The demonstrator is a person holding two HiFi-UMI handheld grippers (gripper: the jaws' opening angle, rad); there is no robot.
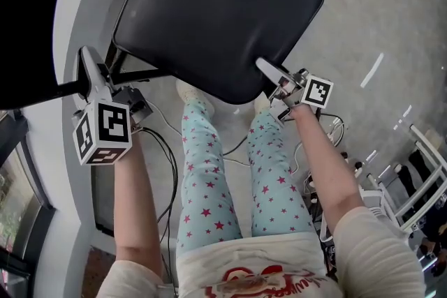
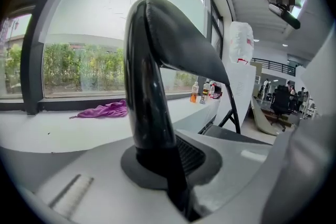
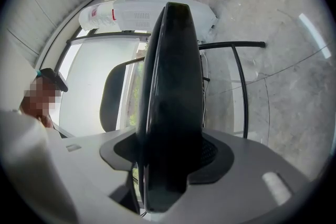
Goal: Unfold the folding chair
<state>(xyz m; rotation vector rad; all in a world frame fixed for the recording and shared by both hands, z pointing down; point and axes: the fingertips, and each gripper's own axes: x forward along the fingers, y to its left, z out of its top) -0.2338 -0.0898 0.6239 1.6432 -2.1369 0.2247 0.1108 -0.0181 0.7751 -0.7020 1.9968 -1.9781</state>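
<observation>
The folding chair's black seat (image 1: 216, 10) fills the top of the head view, tipped toward me. At the seat's left side my left gripper (image 1: 89, 70) is shut on the chair's black frame tube (image 2: 147, 107); that tube runs up between its jaws in the left gripper view, with a black pad (image 2: 184, 44) curving off it. My right gripper (image 1: 269, 73) is shut on the seat's near edge, and the seat (image 3: 173, 92) stands edge-on between its jaws in the right gripper view. Behind it there show the backrest (image 3: 112, 98) and thin leg tubes (image 3: 239, 86).
My own legs (image 1: 202, 171) stand right under the seat, with cables (image 1: 167, 143) on the floor beside them. A white rack (image 1: 419, 181) is at the right. A purple cloth (image 2: 102, 109) and bottles (image 2: 202, 92) sit on the window ledge. A white unit (image 3: 142, 13) stands beyond the chair.
</observation>
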